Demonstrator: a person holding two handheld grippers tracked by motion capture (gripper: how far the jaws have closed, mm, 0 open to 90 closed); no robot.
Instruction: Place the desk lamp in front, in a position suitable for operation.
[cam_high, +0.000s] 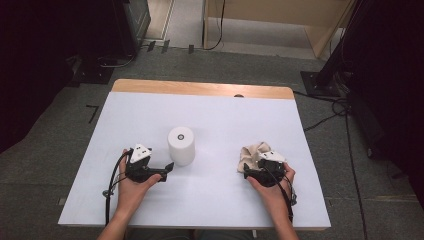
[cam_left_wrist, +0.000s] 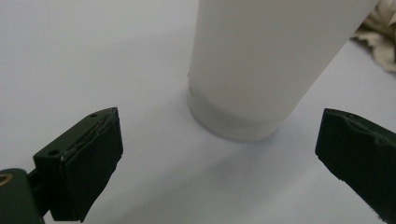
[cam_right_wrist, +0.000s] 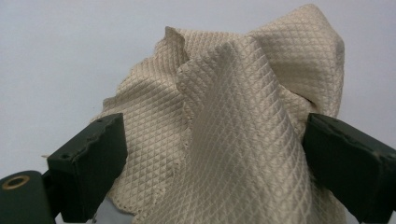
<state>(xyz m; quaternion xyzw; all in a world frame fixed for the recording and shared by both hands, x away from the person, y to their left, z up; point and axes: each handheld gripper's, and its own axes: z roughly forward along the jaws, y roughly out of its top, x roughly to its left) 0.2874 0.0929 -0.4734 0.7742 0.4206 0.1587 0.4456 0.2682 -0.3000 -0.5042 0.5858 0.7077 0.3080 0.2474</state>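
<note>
Near the table's (cam_high: 150, 107) front-right corner lies the cloth (cam_right_wrist: 233, 116), soft and light, between the right gripper's (cam_right_wrist: 215, 163) wide jaws. Left gripper (cam_left_wrist: 219, 158), also wide, faces the cylinder (cam_left_wrist: 261, 60); grip its stiff, smooth side.

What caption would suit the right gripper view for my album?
Open black tongs straddle a crumpled beige quilted cloth on the pale table.

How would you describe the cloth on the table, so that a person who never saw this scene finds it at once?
Look at the white table, on its right side near the front edge. There the cloth lies crumpled in a heap between the open jaws of the right gripper. It is beige, soft and quilted in small diamonds, unlike the smooth, upright white cylinder to its left.
</note>
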